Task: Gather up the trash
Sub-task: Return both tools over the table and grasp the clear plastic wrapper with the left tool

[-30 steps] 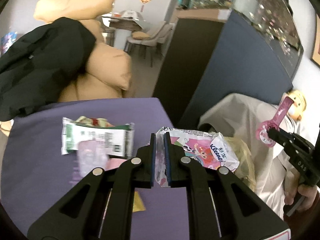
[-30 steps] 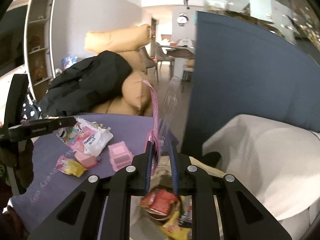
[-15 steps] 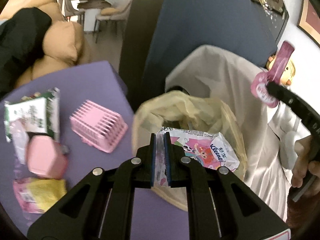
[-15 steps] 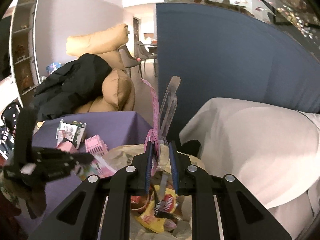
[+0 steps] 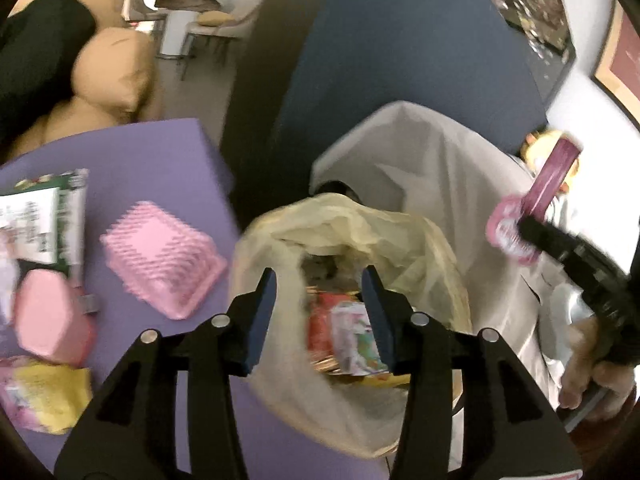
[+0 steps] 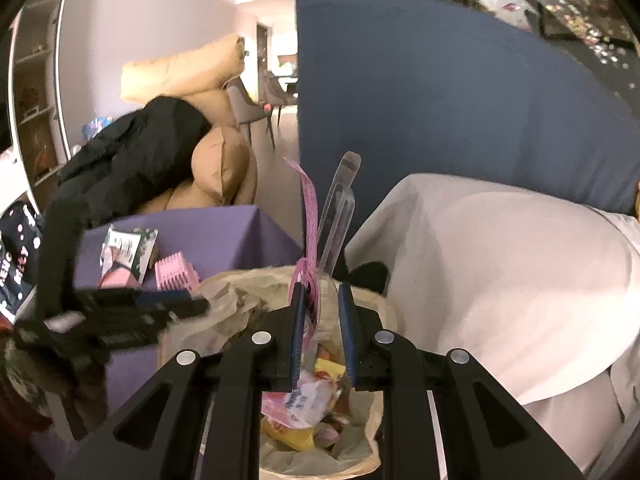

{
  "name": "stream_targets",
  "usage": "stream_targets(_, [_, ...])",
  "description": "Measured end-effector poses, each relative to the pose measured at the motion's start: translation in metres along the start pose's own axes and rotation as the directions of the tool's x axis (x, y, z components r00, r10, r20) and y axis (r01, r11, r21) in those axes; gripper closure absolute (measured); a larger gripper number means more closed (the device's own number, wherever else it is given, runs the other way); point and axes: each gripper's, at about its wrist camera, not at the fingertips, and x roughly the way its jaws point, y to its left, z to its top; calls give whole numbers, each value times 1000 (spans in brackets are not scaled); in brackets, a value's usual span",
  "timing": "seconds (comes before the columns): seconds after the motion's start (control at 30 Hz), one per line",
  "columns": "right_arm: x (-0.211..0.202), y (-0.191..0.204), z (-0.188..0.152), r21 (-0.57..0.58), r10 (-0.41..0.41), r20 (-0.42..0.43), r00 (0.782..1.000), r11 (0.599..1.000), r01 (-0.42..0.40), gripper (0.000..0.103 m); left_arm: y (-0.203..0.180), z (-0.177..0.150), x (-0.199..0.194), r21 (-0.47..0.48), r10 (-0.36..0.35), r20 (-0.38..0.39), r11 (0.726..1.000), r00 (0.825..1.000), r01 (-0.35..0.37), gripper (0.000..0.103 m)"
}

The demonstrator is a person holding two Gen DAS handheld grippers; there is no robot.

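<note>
In the left wrist view, the left gripper (image 5: 320,312) hangs over the yellow trash bag (image 5: 420,248). Its jaws have just been opening and nothing is pinched between them now. The tissue pack (image 5: 358,338) lies down in the bag with other wrappers. It looks light and soft and would squash if squeezed. This view also shows the trash on the purple table (image 5: 160,160) at the left: a pink tray (image 5: 164,256), a green wrapper (image 5: 44,216) and a yellow packet (image 5: 44,396).

In the right wrist view, the right gripper (image 6: 322,320) is pressed together on a pink blister package (image 6: 310,208), low down at its round end. The package looks thin, stiff and slippery. Only this view shows its clear plastic part sticking up.
</note>
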Motion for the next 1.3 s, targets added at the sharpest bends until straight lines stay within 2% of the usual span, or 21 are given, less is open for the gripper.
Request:
stream_targets(0.13, [21,17,-9,-36,7,-60,998,999,-9,86,28,-5,-35,-10,84,44,996,995,-84,60])
stream_targets(0.37, [55,27,-24,-73,-41,-172,984,997,29,86,84,-27,-94,-30,202,98,979,974,-200,55])
stream_targets(0.57, [68,28,-31,-73,-83,-222,972,995,68,84,146,-44,-130,-147,263,113,958,958,-245,54])
stream_targets(0.6, [70,29,-32,-79,-93,-230,969,994,77,80,157,-46,-136,-175,279,117,951,953,-256,54])
stream_targets(0.63, [72,30,-33,-87,-109,-239,965,992,90,67,165,-48,-140,-196,289,120,945,950,-263,53])
stream_targets(0.7, [73,33,-34,-90,-115,-237,965,991,96,53,182,-52,-150,-241,307,125,932,943,-271,51])
stream_targets(0.83, [68,40,-30,-87,-135,-220,966,989,119,53,203,-64,-159,-274,317,114,921,941,-277,49])
stream_targets(0.93, [61,54,-23,-81,-109,-200,974,992,95,53,213,-74,-161,-283,304,97,921,948,-266,49])
stream_targets(1.07, [57,85,-16,-95,-23,-182,983,995,6,52,225,-86,-168,-307,302,93,915,949,-262,49])
stream_targets(1.2, [61,133,-16,-150,64,-183,981,984,-92,52,238,-95,-179,-331,316,99,905,944,-268,49])
stream_targets(1.3, [70,175,-15,-205,131,-198,971,964,-171,52,248,-102,-188,-346,326,99,897,940,-275,49])
